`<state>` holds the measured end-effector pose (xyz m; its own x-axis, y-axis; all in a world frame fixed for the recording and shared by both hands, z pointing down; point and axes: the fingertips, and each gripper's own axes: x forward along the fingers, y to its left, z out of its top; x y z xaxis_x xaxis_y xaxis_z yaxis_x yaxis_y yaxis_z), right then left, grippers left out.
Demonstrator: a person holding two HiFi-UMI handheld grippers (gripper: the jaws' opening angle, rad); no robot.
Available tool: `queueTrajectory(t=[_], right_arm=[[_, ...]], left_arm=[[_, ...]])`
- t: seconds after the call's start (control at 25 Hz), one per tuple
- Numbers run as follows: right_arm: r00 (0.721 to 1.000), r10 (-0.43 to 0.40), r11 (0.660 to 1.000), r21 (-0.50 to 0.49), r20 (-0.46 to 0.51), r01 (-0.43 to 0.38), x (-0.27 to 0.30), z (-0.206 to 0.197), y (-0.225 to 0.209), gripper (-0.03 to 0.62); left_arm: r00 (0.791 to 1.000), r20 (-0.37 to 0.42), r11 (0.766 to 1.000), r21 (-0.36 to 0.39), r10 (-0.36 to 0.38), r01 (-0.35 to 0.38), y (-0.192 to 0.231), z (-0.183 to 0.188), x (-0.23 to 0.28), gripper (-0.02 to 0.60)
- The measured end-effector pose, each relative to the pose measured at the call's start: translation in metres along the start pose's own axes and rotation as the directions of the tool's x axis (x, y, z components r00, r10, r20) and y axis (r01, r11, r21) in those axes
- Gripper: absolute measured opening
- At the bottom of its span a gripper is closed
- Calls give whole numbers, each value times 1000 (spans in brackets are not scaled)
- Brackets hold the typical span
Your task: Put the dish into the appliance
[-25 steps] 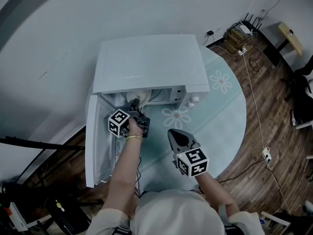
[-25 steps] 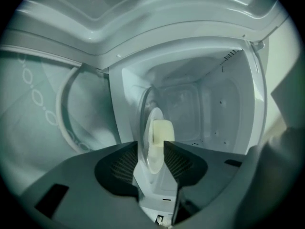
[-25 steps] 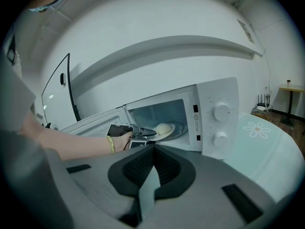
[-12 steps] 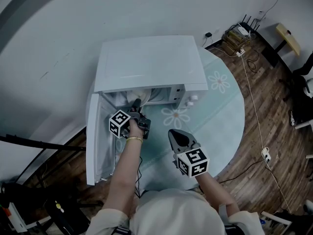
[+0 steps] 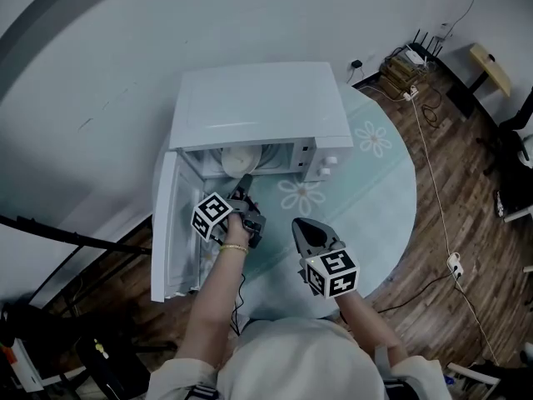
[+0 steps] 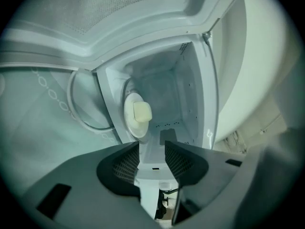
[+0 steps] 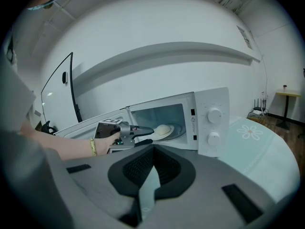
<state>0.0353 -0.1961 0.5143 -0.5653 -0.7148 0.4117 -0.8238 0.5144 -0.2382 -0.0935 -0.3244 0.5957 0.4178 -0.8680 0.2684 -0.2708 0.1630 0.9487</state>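
Two hand-held tools sit in front of a white microwave on a round counter w/ a pale teal, daisy-print cloth. The microwave door is swung fully open to the left.

The dish, a pale round plate, sits inside the cavity w/ a pale blocky piece of food on top. Neither tool touches it.

The left tool is just outside the opening, pointing in at the dish, near it but apart. Its jaws have just been opening and stand wide apart, nothing between them.

The right tool is held back over the counter, beside the left one and nearer the person, pointing toward the microwave. Its jaws are together, w/ nothing in them.

Two knobs sit one above the other on the panel, right of the opening.
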Motion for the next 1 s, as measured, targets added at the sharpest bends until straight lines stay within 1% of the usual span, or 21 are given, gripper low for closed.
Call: queueTrajectory(t=[0.08, 0.24, 0.4, 0.52, 0.64, 0.8, 1.0], right_arm=[[1000, -6, 1000, 2, 4, 6, -5, -2, -1, 5], [1000, -16, 1000, 2, 8, 16, -15, -4, 0, 5], [1000, -24, 1000, 6, 11, 24, -26, -9, 1, 5], [999, -29, 1000, 12, 16, 29, -33, -13, 3, 5], [999, -32, 999, 16, 22, 31, -40, -16, 6, 5], [999, -37, 999, 30, 25, 36, -50, -23, 8, 5], [999, -39, 998, 42, 18, 39, -62, -32, 11, 5]], left_arm=[[1000, -15, 999, 55, 0, 1, -5, -7, -9, 157], [999, -50, 987, 161, -6, 14, -17, -24, -31, 61], [996, -87, 969, 241, -28, 48, -28, -39, -53, 14], [994, -103, 952, 298, -48, 77, -38, -49, -69, 14], [991, -123, 931, 355, -50, 91, -45, -61, -86, 12], [988, -151, 892, 442, -26, 91, -49, -81, -108, 12], [981, -192, 864, 495, 7, 91, -46, -104, -129, 12]])
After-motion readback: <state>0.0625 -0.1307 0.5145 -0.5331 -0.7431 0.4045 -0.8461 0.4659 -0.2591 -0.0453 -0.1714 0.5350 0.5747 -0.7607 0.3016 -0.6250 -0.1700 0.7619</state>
